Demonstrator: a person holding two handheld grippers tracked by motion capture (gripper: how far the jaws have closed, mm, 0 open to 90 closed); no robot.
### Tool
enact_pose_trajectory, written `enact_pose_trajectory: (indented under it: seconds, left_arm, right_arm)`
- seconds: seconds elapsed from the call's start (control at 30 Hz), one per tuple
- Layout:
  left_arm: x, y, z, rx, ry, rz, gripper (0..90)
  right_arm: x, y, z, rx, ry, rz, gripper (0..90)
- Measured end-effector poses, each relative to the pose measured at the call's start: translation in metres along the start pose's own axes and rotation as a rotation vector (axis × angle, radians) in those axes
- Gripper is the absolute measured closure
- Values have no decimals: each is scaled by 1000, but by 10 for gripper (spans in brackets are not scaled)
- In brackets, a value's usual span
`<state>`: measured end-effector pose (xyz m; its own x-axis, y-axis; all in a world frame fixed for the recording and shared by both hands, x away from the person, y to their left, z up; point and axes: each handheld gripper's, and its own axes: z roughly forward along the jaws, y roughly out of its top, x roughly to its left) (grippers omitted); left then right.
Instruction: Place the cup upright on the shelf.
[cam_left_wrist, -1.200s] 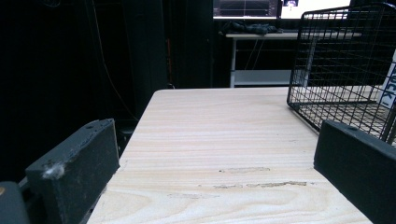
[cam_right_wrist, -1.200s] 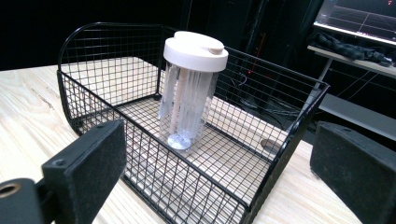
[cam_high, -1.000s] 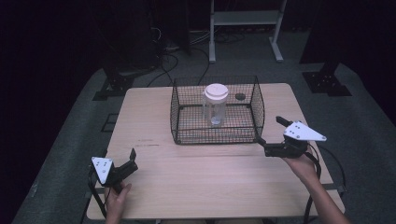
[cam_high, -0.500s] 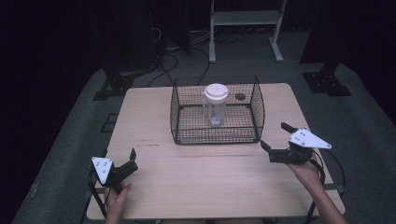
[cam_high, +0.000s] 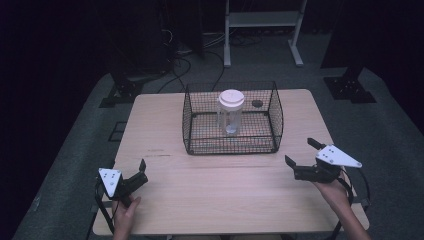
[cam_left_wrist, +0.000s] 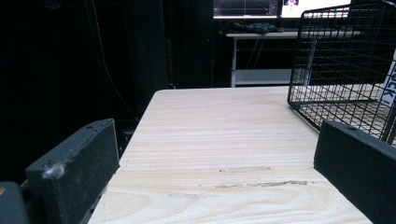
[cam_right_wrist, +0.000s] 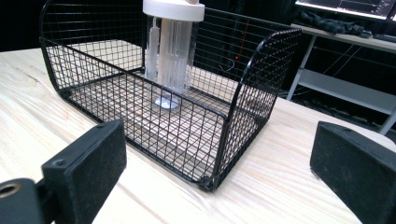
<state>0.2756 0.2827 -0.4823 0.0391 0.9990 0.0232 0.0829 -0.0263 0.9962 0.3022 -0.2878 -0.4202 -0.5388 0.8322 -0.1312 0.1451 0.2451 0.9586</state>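
I hold a two-jaw gripper in each hand at the near edge of a pale wooden table (cam_high: 225, 190). My left gripper (cam_high: 141, 171) sits low at the near left corner, its jaws spread wide with nothing between them. In the left gripper view, bare wood grain runs ahead between the two black jaws, and the wire basket (cam_left_wrist: 345, 70) stands ahead and to that gripper's right, well apart from it.

My right gripper (cam_high: 302, 156) hovers near the table's right edge, its jaws also spread wide and empty, pointing left and slightly forward. In the right gripper view, the nearest corner of the basket (cam_right_wrist: 215, 179) lies just ahead of the jaws, between them, not touching either one.

The black wire basket (cam_high: 195, 135) sits on the middle of the table, ahead of both grippers, nearer to the right one. Inside it, a clear plastic jar (cam_high: 230, 117) with a white lid (cam_high: 231, 98) stands upright on the basket floor, towards the basket's far side as seen from the right gripper. Beyond the basket's far right corner, a small dark round object (cam_high: 257, 103) lies on the table; I cannot tell what it is.

Past the table's far edge stands a white metal frame (cam_high: 260, 22) on a dark floor.
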Motion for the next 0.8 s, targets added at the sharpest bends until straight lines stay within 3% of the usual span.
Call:
enact_pose_trajectory:
  seconds: [0.8]
  left_arm:
    - [0, 0, 0, 1, 0, 1, 0]
  right_arm:
    - [-6, -23, -19, 5, -36, 42, 31]
